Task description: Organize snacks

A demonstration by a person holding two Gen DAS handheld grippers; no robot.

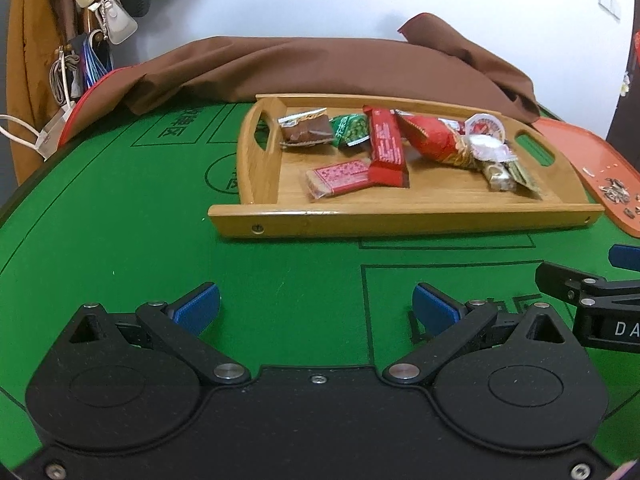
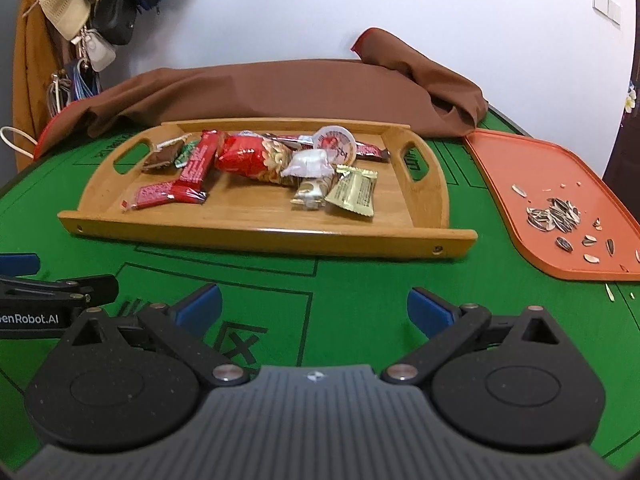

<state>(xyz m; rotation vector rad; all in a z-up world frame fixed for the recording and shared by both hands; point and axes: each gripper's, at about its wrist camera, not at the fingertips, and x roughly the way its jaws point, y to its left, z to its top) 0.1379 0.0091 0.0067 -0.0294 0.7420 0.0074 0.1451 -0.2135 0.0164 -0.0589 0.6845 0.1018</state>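
Observation:
A wooden tray (image 1: 400, 220) (image 2: 260, 234) sits on the green table and holds several wrapped snacks. Among them are a red bar (image 1: 386, 144) (image 2: 198, 162), a big red bag (image 1: 434, 140) (image 2: 250, 158), a brown chocolate pack (image 1: 306, 130) (image 2: 162, 158), a green pack (image 1: 352, 128), a round jelly cup (image 1: 486, 126) (image 2: 334, 142) and a gold sachet (image 2: 354, 192). My left gripper (image 1: 316, 308) is open and empty, low over the table in front of the tray. My right gripper (image 2: 314, 306) is open and empty beside it, and also shows at the right edge of the left wrist view (image 1: 608, 280).
An orange tray (image 2: 560, 208) (image 1: 592, 152) with sunflower seed shells (image 2: 554, 214) lies right of the wooden tray. A brown cloth (image 1: 320, 68) (image 2: 280, 88) is bunched behind both. Hats and bags (image 2: 100, 12) hang at the far left by the wall.

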